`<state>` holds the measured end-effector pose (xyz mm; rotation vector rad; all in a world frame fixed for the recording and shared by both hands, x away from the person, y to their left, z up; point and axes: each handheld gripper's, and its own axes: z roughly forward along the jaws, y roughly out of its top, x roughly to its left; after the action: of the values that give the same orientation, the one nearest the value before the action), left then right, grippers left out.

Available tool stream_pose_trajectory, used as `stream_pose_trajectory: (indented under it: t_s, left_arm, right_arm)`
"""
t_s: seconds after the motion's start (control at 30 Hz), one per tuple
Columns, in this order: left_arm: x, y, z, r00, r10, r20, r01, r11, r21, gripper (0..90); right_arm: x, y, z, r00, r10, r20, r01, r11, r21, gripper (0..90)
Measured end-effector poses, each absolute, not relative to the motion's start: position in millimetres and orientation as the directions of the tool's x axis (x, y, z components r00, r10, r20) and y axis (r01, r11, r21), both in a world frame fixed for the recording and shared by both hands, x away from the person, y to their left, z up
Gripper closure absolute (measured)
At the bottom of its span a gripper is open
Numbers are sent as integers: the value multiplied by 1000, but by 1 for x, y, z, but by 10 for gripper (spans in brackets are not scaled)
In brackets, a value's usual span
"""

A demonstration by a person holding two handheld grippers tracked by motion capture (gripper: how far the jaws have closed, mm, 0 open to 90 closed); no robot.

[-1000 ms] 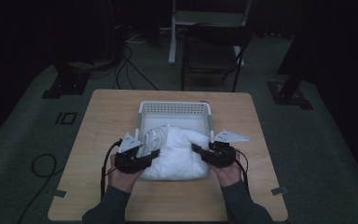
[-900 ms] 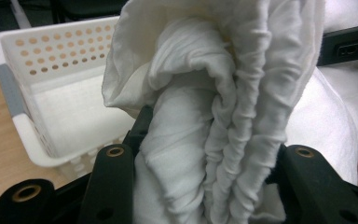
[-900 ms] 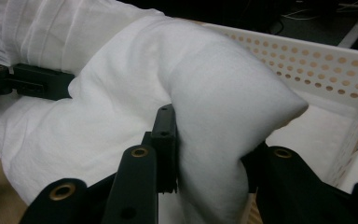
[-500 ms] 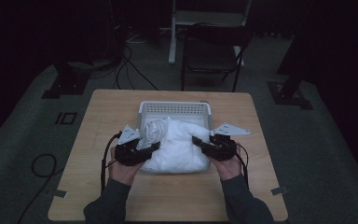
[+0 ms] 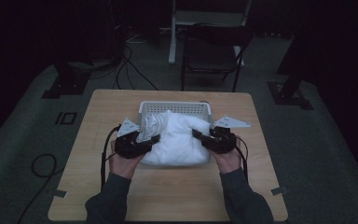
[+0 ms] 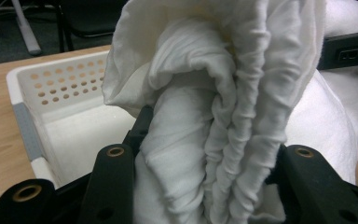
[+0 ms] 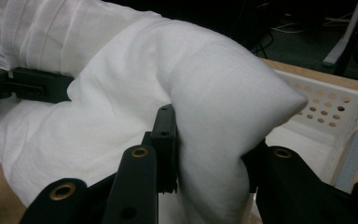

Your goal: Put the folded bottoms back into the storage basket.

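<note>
White pillow (image 5: 179,140) crosswise over basket (image 5: 175,107)

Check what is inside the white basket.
Part of the white cloth hangs over the basket; both grippers clamp it. A bare floor patch shows in the left gripper view; the rest is covered.

Bunched white cloth (image 6: 214,121) between jaws, over basket (image 6: 32,126)

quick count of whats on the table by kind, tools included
white cloth: 1, pinched at both ends by the tools
white perforated basket: 1
black tools: 2, the left tool and the right tool
total: 4
</note>
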<state>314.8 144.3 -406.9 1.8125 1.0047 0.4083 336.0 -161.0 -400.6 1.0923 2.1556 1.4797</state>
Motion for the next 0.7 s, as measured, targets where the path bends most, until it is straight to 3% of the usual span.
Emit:
stream_pose_trajectory:
  t_s: [0.7]
  left_arm:
    - [352, 140, -404, 585, 794, -165, 453, -151, 879, 553]
  right_arm:
    - [368, -161, -394, -630, 759, 166, 432, 164, 887, 688]
